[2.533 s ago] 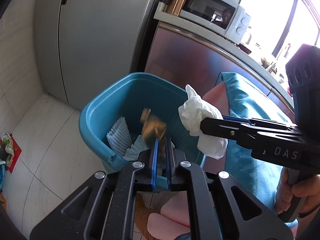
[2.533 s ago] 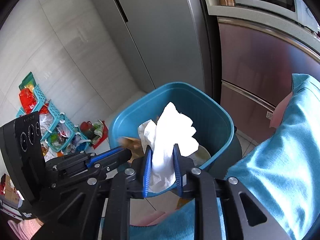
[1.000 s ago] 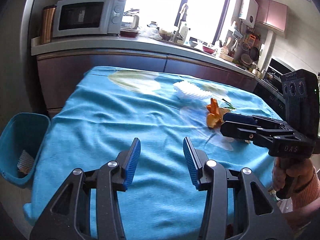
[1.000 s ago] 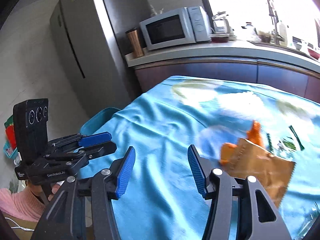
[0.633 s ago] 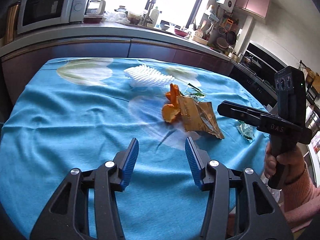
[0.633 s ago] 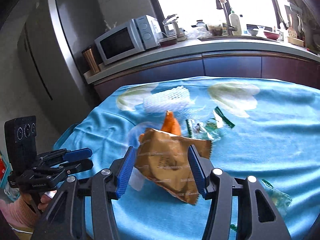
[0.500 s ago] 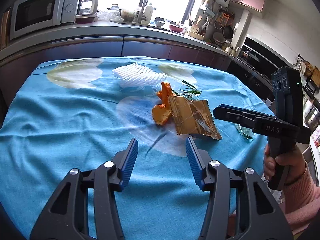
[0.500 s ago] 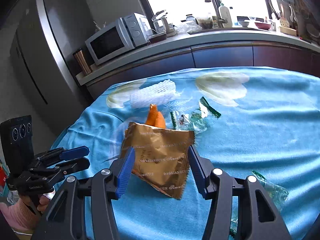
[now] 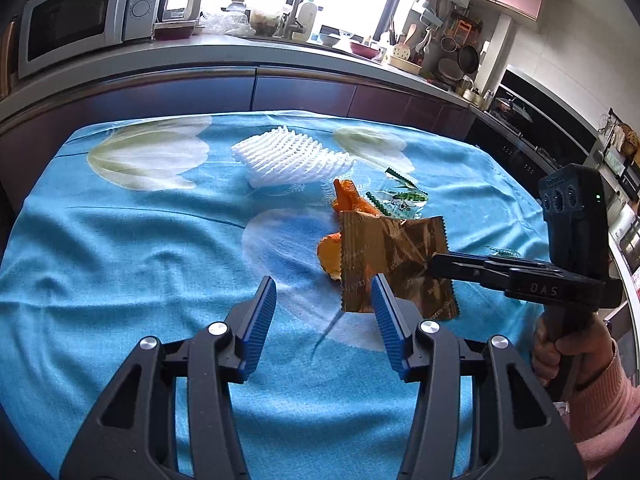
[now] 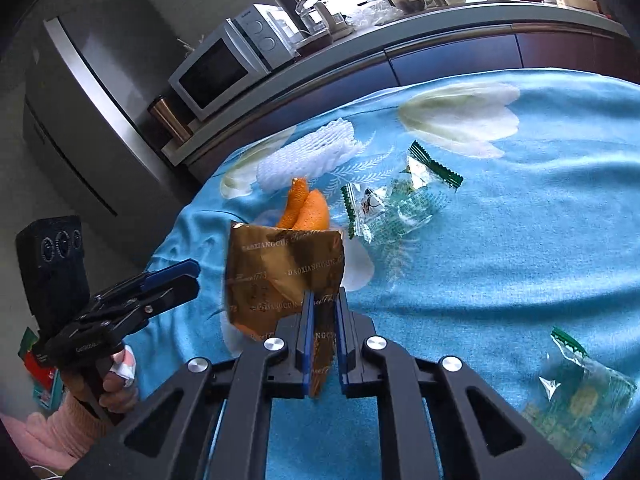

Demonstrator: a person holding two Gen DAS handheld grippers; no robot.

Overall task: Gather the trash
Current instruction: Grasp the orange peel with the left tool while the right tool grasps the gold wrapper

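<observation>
Sunlight pours through the kitchen window behind the counter with its microwave, and in front of it stands the surface, draped in a blue cloth printed with pale flowers. Trash lies gathered toward its far middle: a white foam fruit net, a curl of orange peel just beside it, and a clear wrapper with green edges next to the peel. Another clear wrapper lies apart, toward the right near corner.

The right tongs have just snapped together and now pinch a gold foil snack bag by its lower edge; the bag stands up off the cloth, crumpled, with the peel behind it. The left tongs hang spread and empty above the near middle of the cloth, gripping nothing.

To do this step well, I'd say the right hand should keep its squeeze steady and lift straight up, since the foil is slick and held only at a thin margin. A quick swing could let it slip. The spread left tongs look well placed to go for the peel or the net, so both hands can carry something to the bin, which is not in sight now.
</observation>
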